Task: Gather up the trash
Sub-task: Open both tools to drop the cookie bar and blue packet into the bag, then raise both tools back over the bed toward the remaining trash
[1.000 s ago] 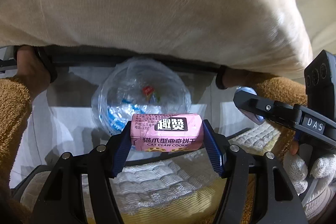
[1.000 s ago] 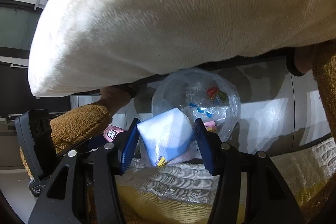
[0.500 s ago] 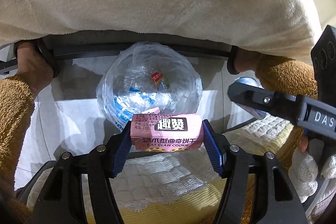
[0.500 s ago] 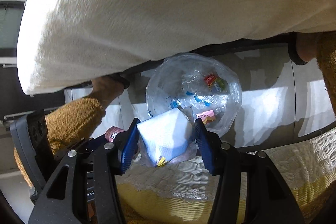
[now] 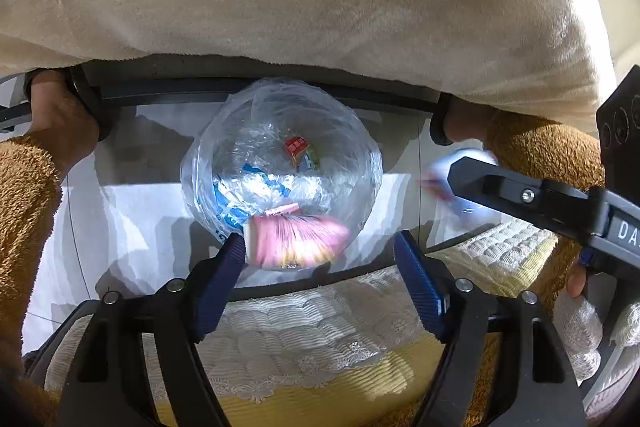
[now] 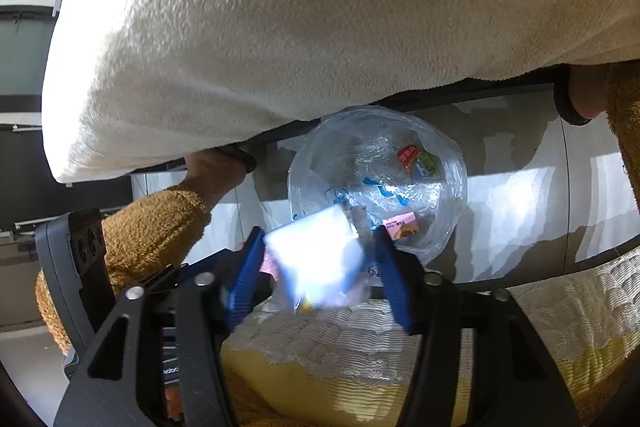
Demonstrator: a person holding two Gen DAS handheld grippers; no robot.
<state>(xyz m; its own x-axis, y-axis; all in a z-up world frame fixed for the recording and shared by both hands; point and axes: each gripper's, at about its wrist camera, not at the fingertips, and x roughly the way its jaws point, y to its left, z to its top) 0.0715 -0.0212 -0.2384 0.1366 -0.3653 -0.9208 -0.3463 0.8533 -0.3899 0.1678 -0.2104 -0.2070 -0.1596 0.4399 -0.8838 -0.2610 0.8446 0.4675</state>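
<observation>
A clear trash bag (image 5: 280, 171) at twelve o'clock already held several wrappers. The left gripper (image 5: 320, 267) had its jaws opening, a blurred pink cookie box (image 5: 296, 241) loose between them. The right gripper (image 6: 316, 263) was opening too around a white packet (image 6: 316, 255). Both drops looked nearly finished.

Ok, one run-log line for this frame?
left tongs: opening, pink cookie box dropping | right tongs: opening, white packet between | clear bag below
</observation>
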